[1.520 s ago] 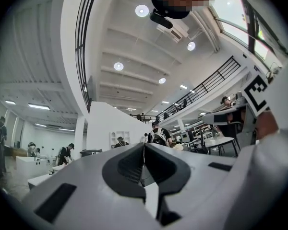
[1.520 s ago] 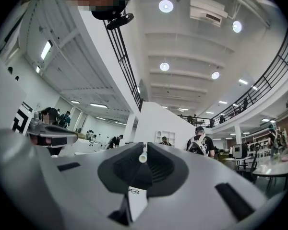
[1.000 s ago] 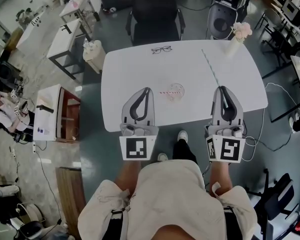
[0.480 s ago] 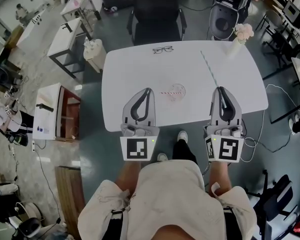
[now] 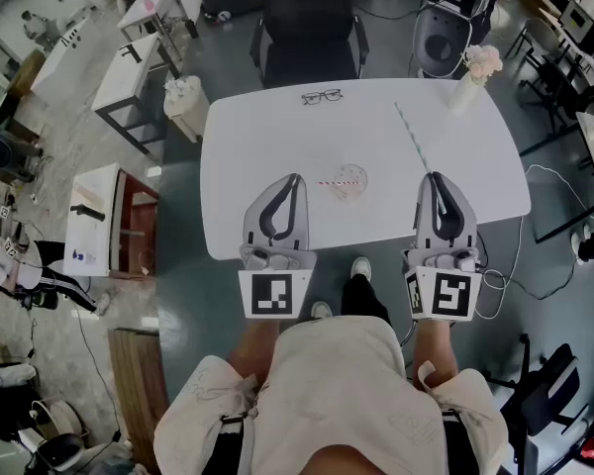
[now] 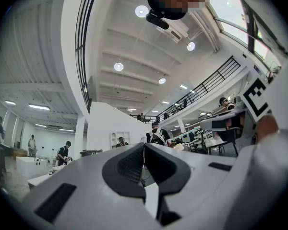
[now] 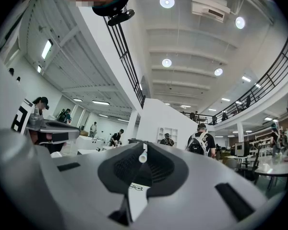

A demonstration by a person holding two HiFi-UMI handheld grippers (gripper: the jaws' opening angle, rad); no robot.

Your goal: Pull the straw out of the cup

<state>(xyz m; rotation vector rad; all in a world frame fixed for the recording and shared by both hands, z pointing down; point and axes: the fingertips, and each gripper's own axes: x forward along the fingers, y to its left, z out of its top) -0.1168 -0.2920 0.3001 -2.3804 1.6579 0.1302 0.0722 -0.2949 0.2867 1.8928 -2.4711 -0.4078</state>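
A clear cup stands near the middle of the white table, seen from above. A red-and-white striped straw pokes out of it to the left. My right gripper is shut on a long pale blue straw that runs away from the jaws toward the far side of the table. The end of this blue straw shows between the jaws in the right gripper view. My left gripper hangs left of the cup, shut with nothing in it.
Black glasses lie at the table's far edge. A white vase with pink flowers stands at the far right corner. A black chair sits behind the table. Both gripper views point up at the ceiling and the hall.
Both grippers keep their places. The far tip of the long blue straw has swung slightly to the left.
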